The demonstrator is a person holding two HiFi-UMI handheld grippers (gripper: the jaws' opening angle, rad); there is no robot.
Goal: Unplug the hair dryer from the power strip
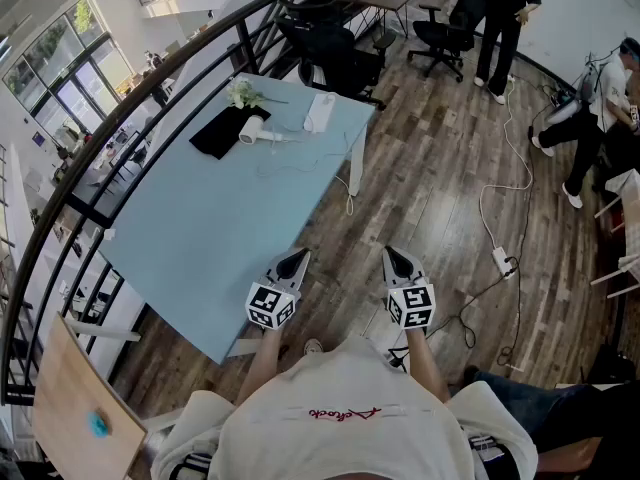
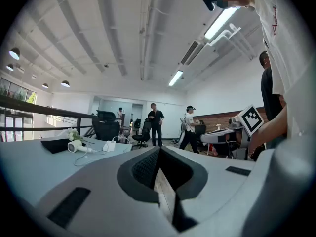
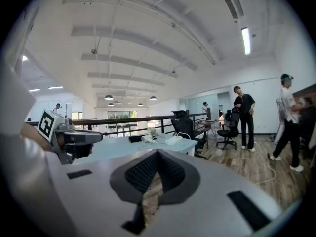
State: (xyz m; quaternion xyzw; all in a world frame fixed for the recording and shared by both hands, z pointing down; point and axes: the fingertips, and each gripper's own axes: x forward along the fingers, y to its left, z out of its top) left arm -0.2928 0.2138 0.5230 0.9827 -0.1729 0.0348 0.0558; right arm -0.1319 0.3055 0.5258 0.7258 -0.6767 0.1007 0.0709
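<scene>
Nearest, the left gripper (image 1: pixel 293 258) and the right gripper (image 1: pixel 397 256) are held side by side in front of the person. Each pair of jaws is pressed together, with nothing caught between them. The left gripper is seen at the near long edge of the pale blue table (image 1: pixel 200 218); the right one is over the wooden floor (image 1: pixel 440 168), where open room is left beside the table. The nearer stretch of tabletop is bare.

At the table's far end the hair dryer (image 1: pixel 255 131) is laid partly on a black cloth (image 1: pixel 222 133), with the white power strip (image 1: pixel 320 112) near it and thin cord looped between. A curved dark railing (image 1: pixel 150 76) runs along the table's far side. Beyond, office chairs (image 1: pixel 335 53) and standing people (image 1: pixel 505 18) are seen.
</scene>
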